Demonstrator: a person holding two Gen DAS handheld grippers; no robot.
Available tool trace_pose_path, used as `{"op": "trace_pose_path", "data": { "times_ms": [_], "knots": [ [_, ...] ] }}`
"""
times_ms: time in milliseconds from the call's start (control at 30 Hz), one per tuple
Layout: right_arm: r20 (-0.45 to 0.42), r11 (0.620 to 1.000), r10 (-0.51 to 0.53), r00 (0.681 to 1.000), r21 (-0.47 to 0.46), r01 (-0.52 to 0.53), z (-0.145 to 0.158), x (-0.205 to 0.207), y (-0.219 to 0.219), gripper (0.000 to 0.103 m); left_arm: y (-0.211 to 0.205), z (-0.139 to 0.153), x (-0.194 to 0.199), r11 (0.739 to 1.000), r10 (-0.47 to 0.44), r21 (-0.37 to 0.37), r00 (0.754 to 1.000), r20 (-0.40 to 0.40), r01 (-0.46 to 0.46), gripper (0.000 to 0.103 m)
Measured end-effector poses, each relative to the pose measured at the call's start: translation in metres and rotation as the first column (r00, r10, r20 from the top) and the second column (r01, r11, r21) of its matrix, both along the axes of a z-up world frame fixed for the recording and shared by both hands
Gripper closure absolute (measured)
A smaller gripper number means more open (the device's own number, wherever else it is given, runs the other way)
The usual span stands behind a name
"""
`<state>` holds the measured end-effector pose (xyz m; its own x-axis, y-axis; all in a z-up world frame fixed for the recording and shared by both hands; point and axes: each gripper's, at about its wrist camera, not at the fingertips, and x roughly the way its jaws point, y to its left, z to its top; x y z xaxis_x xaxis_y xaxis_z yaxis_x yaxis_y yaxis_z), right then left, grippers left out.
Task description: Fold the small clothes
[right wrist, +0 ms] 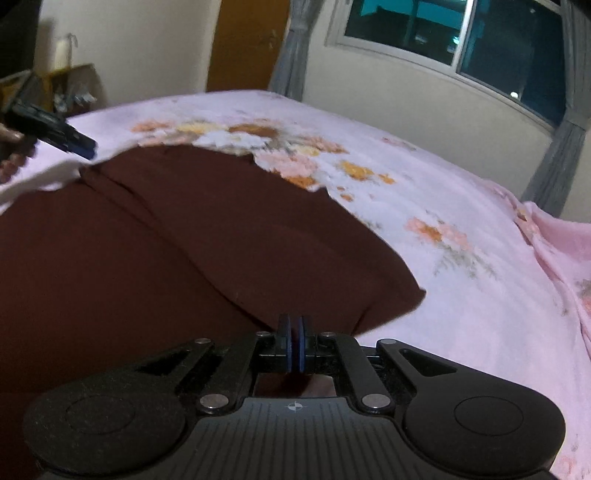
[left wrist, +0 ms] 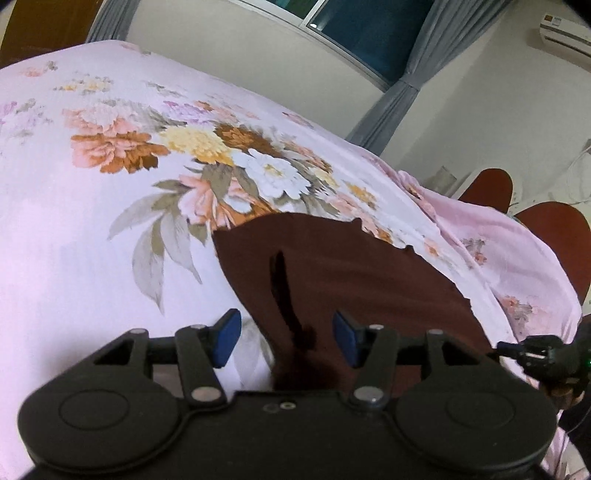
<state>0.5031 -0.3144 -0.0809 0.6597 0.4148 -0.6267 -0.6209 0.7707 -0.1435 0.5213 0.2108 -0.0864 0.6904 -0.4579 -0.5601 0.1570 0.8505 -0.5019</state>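
Observation:
A dark brown garment [left wrist: 354,266] lies spread on the flowered bed sheet [left wrist: 110,221], with a dark crease [left wrist: 282,291] running toward me. My left gripper [left wrist: 287,334] hovers over its near part, open, with the blue pads [left wrist: 229,332] wide apart and not pressing the cloth. In the right wrist view the garment [right wrist: 166,240] fills the left and middle. My right gripper [right wrist: 294,339] is shut at its near edge, and a thin strip of brown cloth shows between the pads. The left gripper [right wrist: 79,144] appears at the garment's far left corner, and the right gripper [left wrist: 528,350] at its right edge.
The pink sheet [right wrist: 461,221] bunches up at the bed's right side [left wrist: 517,236]. Two red-brown chair backs [left wrist: 554,229] stand beyond that edge. A wall with a window [right wrist: 461,33] and grey curtains runs behind the bed, with a door [right wrist: 251,44] and a cluttered shelf [right wrist: 70,85] further left.

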Motion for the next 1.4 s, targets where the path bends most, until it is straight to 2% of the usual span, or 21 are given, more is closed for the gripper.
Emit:
{"op": "trace_pose_path", "data": {
  "times_ms": [100,167,200,233,433,467,500,600,733,800,867,967,1000,1033,1067,1100,1133,1200,1300,1333,1400],
  "knots": [
    [0.023,0.999,-0.03,0.999,-0.013,0.031,-0.005,-0.001,0.002,0.099,-0.002,0.0,-0.009,1.0,0.02,-0.014,1.0,-0.002,-0.02,0.049],
    [0.042,0.998,-0.057,0.998,0.0,0.057,-0.007,-0.003,-0.002,0.066,-0.002,-0.001,-0.014,0.999,0.04,-0.023,0.999,0.0,-0.04,0.049],
    [0.06,0.998,-0.058,0.997,0.005,0.057,-0.008,-0.007,-0.002,0.042,-0.001,-0.001,-0.017,0.999,0.052,-0.018,0.999,0.001,-0.052,0.049],
    [0.065,0.999,-0.048,0.997,0.015,0.047,-0.009,-0.01,-0.005,0.039,-0.002,-0.002,-0.021,0.998,0.061,-0.005,0.998,-0.005,-0.061,0.049],
    [0.046,0.998,-0.062,0.997,-0.026,0.063,-0.017,-0.007,0.005,0.049,-0.014,-0.012,-0.025,0.998,0.031,0.064,0.998,-0.06,-0.027,0.049],
    [0.03,0.997,-0.062,0.998,-0.039,0.063,-0.02,-0.005,0.005,0.059,-0.018,-0.014,-0.025,0.996,0.033,0.089,0.997,-0.063,-0.027,0.049],
    [-0.004,0.995,-0.082,0.997,-0.059,0.082,-0.024,0.0,0.004,0.096,-0.022,-0.015,-0.026,0.993,0.027,0.117,0.998,-0.06,-0.02,0.049],
    [-0.069,0.981,-0.192,0.979,-0.01,0.191,-0.034,0.005,-0.016,0.095,-0.028,-0.014,-0.027,0.984,0.011,0.179,0.999,-0.052,-0.001,0.049],
    [-0.088,0.976,-0.215,0.973,0.024,0.217,-0.03,-0.005,-0.017,0.08,-0.022,-0.005,-0.03,0.984,0.022,0.177,0.999,-0.043,-0.014,0.049],
    [-0.014,0.978,-0.187,0.982,0.091,0.188,-0.01,-0.021,-0.02,0.071,-0.02,0.007,-0.031,0.985,0.033,0.169,0.999,-0.013,-0.03,0.049],
    [0.025,0.963,-0.199,0.98,0.189,0.191,0.008,-0.024,-0.021,0.071,-0.03,0.02,-0.025,0.988,0.016,0.15,0.999,0.033,-0.021,0.049],
    [-0.013,0.944,-0.267,0.964,0.199,0.264,0.002,0.007,-0.004,0.072,-0.064,0.027,-0.002,0.994,-0.037,0.101,0.997,0.062,0.031,0.049],
    [-0.045,0.939,-0.282,0.958,0.19,0.285,-0.007,0.018,-0.001,0.076,-0.076,0.023,0.007,0.994,-0.059,0.099,0.997,0.055,0.053,0.049],
    [-0.104,0.938,-0.283,0.953,0.177,0.298,-0.018,0.028,-0.001,0.09,-0.087,0.015,0.014,0.991,-0.072,0.114,0.996,0.043,0.067,0.049],
    [-0.159,0.938,-0.291,0.943,0.147,0.314,-0.03,0.037,-0.003,0.092,-0.095,0.005,0.019,0.986,-0.084,0.142,0.996,0.005,0.083,0.049],
    [-0.183,0.935,-0.283,0.941,0.165,0.314,-0.037,0.039,-0.009,0.092,-0.101,-0.008,0.025,0.977,-0.109,0.175,0.992,-0.064,0.119,0.05],
    [-0.2,0.929,-0.276,0.94,0.194,0.314,-0.037,0.039,-0.015,0.092,-0.103,-0.015,0.024,0.965,-0.14,0.215,0.988,-0.066,0.151,0.049],
    [-0.215,0.918,-0.272,0.938,0.233,0.32,-0.026,0.041,-0.028,0.092,-0.101,-0.007,0.018,0.959,-0.154,0.232,0.987,-0.051,0.162,0.049],
    [-0.127,0.873,-0.332,0.935,0.335,0.355,-0.009,0.055,-0.039,0.092,-0.095,0.005,0.023,0.971,-0.101,0.224,0.993,0.059,0.086,0.044],
    [-0.132,0.856,-0.358,0.924,0.348,0.382,-0.009,0.063,-0.041,0.091,-0.095,0.001,0.034,0.971,-0.067,0.23,0.997,0.042,0.056,0.042],
    [-0.278,0.862,-0.383,0.881,0.236,0.449,-0.037,0.101,-0.035,0.084,-0.1,-0.016,0.052,0.963,-0.068,0.258,0.997,-0.025,0.072,0.041]
  ]
}}
